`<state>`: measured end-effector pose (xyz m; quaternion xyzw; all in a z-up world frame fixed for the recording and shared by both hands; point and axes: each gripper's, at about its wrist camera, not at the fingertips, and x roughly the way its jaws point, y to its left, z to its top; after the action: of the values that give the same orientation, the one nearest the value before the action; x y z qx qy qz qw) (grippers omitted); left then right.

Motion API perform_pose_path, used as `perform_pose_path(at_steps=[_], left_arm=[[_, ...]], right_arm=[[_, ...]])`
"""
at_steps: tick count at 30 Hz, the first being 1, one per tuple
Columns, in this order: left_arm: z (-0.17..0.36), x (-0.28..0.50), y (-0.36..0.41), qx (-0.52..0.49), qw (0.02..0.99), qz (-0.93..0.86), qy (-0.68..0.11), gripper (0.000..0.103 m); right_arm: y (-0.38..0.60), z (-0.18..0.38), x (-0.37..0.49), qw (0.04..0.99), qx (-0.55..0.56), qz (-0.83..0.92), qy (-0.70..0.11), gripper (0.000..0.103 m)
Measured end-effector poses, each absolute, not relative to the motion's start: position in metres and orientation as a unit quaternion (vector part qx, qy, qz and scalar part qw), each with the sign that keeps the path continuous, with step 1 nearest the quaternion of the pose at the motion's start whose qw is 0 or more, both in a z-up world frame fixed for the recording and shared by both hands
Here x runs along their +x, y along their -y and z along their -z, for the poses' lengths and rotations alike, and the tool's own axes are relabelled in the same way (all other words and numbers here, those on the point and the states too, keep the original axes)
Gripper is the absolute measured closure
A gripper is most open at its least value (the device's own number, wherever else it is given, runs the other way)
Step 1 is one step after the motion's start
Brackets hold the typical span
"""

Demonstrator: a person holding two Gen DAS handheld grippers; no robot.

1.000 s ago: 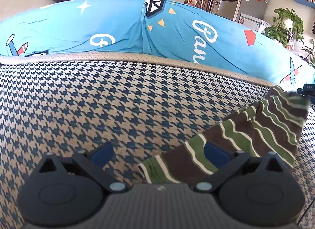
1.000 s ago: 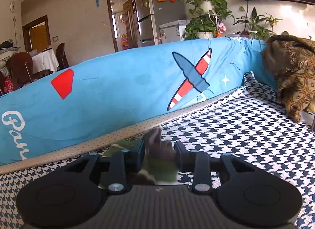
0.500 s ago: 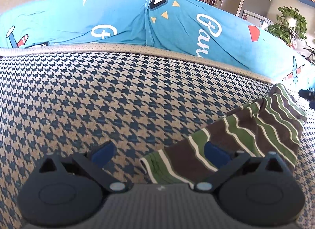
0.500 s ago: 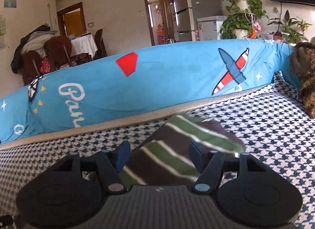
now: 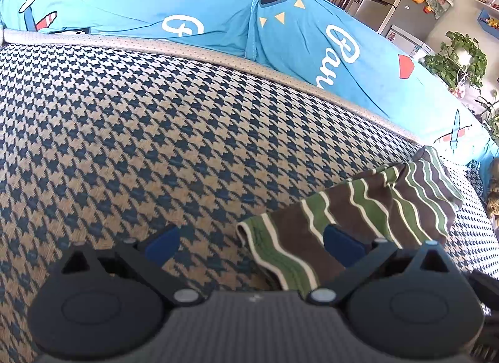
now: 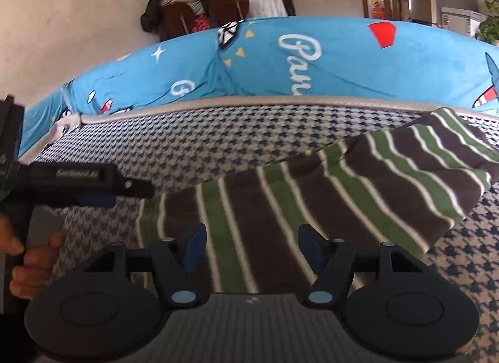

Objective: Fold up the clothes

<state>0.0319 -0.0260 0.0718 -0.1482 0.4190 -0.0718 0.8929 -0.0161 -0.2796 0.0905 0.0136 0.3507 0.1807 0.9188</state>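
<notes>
Across the whole lower part of both views lay one houndstooth sofa cover (image 5: 131, 132), with one long blue cushion cover (image 6: 343, 63) arching along the upper half behind it. One striped garment (image 6: 312, 194), brown, green and white, lay on the houndstooth; in the right wrist view it ran from the centre to the right edge, its far end doubled over, and in the left wrist view (image 5: 358, 216) it sat at the lower right.

The right gripper (image 6: 252, 249) pointed down over the cloth from the bottom centre; its jaws had just been opening and stood wide, with striped cloth showing in the gap but neither pad pressing it. The left gripper (image 5: 251, 239) had its jaws wide too, one blue finger (image 5: 341, 242) over the cloth, the other over bare houndstooth.

At the left edge of the right wrist view, one hand (image 6: 29, 257) was curled around the left gripper's handle, with that gripper's dark body level above it.
</notes>
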Motion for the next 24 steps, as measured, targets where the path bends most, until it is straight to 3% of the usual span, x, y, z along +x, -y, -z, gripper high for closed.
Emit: perform_pose_path(at_steps=[24], left_arm=[[-0.079,0.012,0.036,-0.152,0.885,0.097,-0.429,0.001]], right_arm=[[0.217,-0.054,-0.069,0.897,-0.120,-0.226,-0.361,0.037]])
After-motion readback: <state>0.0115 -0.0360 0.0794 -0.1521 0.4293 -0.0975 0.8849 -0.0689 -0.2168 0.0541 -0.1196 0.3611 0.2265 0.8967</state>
